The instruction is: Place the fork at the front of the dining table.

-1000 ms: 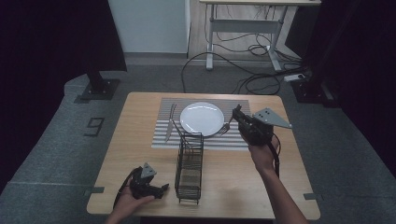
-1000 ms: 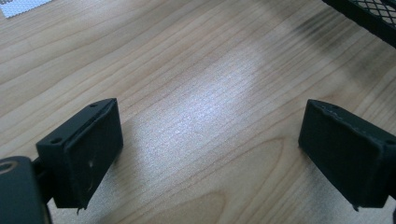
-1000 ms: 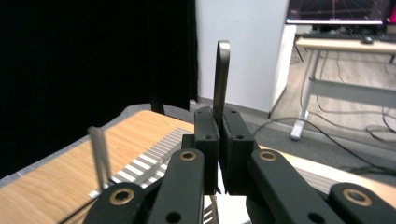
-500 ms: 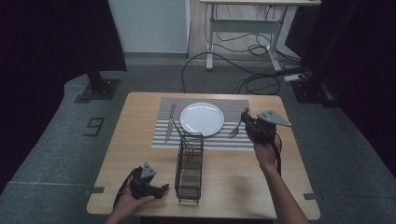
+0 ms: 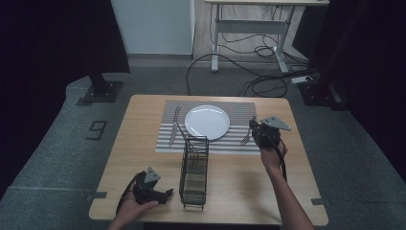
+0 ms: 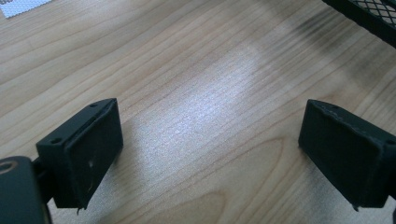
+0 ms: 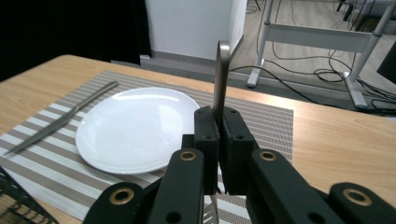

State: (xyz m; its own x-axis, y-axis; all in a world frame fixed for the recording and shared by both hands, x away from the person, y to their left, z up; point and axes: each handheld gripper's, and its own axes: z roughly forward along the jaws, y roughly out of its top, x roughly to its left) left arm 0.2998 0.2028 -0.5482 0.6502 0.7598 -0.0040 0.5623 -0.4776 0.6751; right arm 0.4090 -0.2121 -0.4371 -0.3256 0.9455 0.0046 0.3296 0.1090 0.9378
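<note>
My right gripper (image 5: 261, 132) (image 7: 220, 119) is shut on a metal fork (image 5: 246, 138), which hangs over the right part of the striped placemat (image 5: 239, 112). The fork's handle (image 7: 220, 74) rises above the jaws and its tines point down toward the mat. A white plate (image 5: 207, 121) (image 7: 135, 128) lies just left of it. A knife (image 5: 173, 125) (image 7: 60, 119) lies left of the plate. My left gripper (image 5: 163, 195) (image 6: 210, 140) rests open on bare wood at the front left, with nothing between its jaws.
A black wire rack (image 5: 194, 170) (image 6: 369, 14) stands upright at the middle front of the wooden table (image 5: 143, 110), right beside the left gripper. A desk frame and floor cables (image 5: 253, 52) lie beyond the table's far edge.
The right gripper has shifted slightly right and toward the person, and the fork's tines have swung from pointing at the plate down toward the mat. The left gripper has not moved.
</note>
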